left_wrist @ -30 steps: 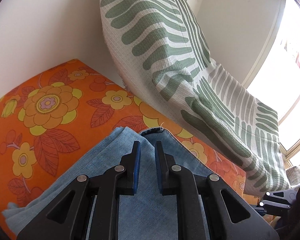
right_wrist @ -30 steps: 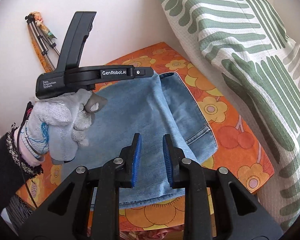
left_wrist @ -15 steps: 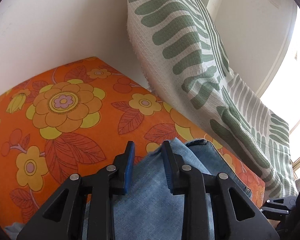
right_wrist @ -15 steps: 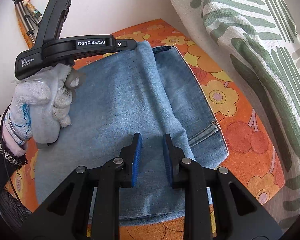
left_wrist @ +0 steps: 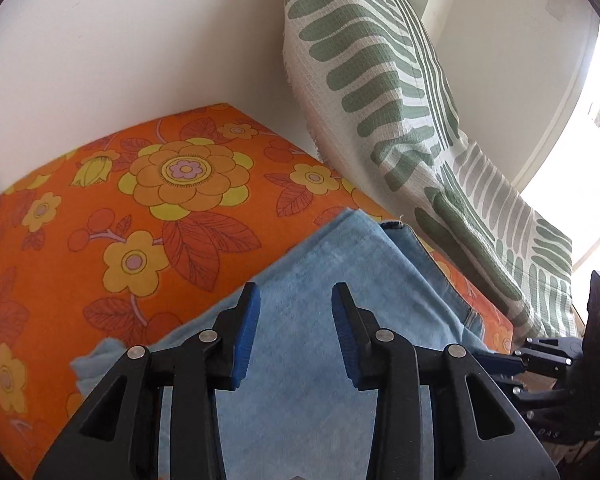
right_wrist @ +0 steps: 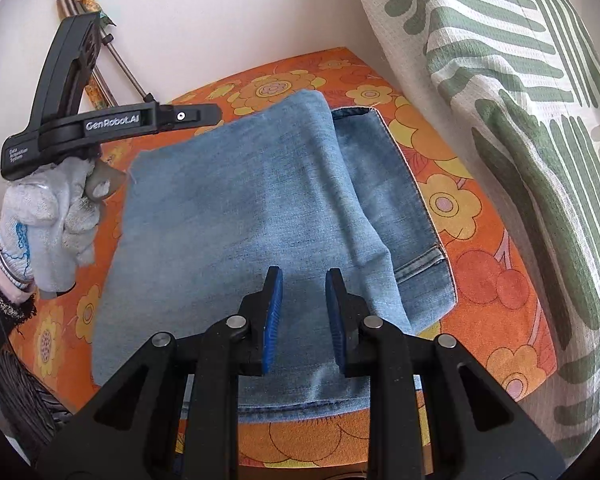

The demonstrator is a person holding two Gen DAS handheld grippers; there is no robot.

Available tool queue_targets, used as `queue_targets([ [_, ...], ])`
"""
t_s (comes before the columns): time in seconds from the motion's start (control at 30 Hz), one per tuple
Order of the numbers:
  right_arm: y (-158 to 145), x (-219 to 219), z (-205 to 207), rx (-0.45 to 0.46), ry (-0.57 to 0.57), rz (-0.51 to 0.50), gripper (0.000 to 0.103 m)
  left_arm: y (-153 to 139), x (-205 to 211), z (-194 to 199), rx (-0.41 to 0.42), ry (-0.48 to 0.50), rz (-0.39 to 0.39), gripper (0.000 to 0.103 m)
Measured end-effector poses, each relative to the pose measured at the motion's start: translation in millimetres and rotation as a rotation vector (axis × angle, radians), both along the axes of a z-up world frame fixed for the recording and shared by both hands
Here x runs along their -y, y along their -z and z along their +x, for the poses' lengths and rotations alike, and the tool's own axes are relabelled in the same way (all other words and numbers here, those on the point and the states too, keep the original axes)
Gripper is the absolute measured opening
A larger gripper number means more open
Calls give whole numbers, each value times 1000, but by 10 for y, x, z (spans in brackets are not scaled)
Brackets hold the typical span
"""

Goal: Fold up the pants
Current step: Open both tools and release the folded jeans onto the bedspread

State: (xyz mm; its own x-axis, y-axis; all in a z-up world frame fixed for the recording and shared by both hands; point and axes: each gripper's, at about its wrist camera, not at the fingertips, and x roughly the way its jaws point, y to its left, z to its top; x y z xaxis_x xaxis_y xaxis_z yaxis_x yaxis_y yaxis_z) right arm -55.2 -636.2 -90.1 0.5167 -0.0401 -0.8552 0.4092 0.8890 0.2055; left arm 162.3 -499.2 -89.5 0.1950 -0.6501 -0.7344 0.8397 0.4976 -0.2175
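Note:
Light blue denim pants (right_wrist: 260, 208) lie folded in a flat stack on an orange flowered cushion (right_wrist: 492, 280); they also show in the left wrist view (left_wrist: 340, 280). My left gripper (left_wrist: 296, 300) is open and empty, above the fold's left part. In the right wrist view its black body (right_wrist: 100, 124) shows, held in a white gloved hand (right_wrist: 48, 216). My right gripper (right_wrist: 302, 276) is open and empty, above the near edge of the pants. The pants' hem (right_wrist: 420, 268) shows at the right.
A white pillow with green leaf stripes (right_wrist: 520, 120) leans against the wall to the right, also in the left wrist view (left_wrist: 400, 100). A tripod (right_wrist: 96, 48) stands against the white wall at the back left. The cushion's front edge (right_wrist: 320, 440) is near.
My left gripper has opened wider and drawn back over the pants. The right gripper has pulled back slightly toward the near edge. The pants lie flat, let go.

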Motion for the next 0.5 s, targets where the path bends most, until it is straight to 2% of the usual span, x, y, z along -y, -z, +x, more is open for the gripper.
queue_targets([
  [0.17, 36, -3, -65, -9, -15, 11, 24, 236, -573, -559, -49, 10, 47, 36],
  [0.23, 4, -24, -85, -2, -22, 13, 32, 316, -729, -770, -52, 13, 60, 36],
  [0.37, 9, -95, -69, -21, -36, -16, 34, 345, -832, -1078, 44, -4, 89, 36],
  [0.5, 70, -110, -18, -47, -41, -28, 34, 342, -805, -1130, 60, -34, 115, 36],
])
